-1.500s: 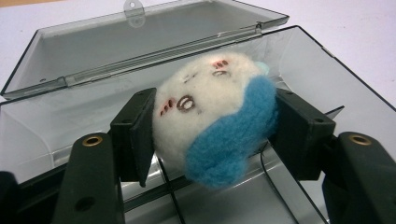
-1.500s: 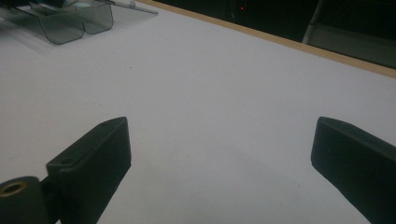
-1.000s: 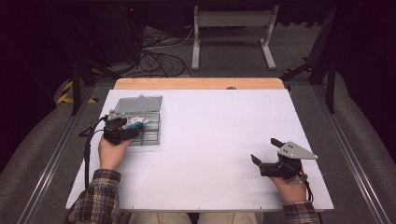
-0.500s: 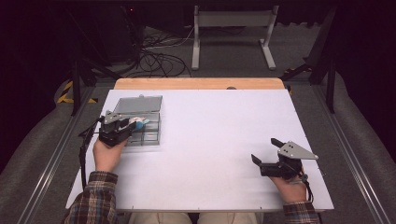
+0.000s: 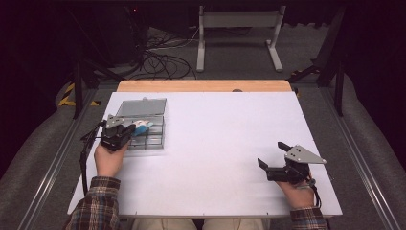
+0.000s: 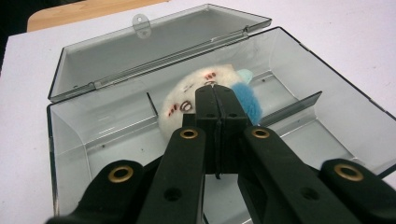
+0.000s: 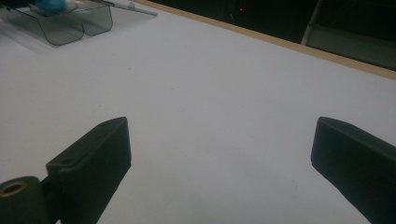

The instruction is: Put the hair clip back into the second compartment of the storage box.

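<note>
A clear grey plastic box stands open at the table's left, its lid laid back. Inside lies a white plush toy with a blue patch, also seen from above as the toy in the box. My left gripper hangs just over the toy's near side. Its jaws have just been closing and now meet, with nothing visible between the pads. From above, the left gripper sits at the box's left edge. My right gripper rests open at the front right, and nothing lies between the jaws of the right gripper.
The white tabletop has a wooden strip along its far edge. Cables and a metal stand lie on the floor beyond. The box shows far off in the right gripper view.
The left hand has drawn slightly back toward the person at the box's edge. The toy stays in the box. The right hand has not moved.
</note>
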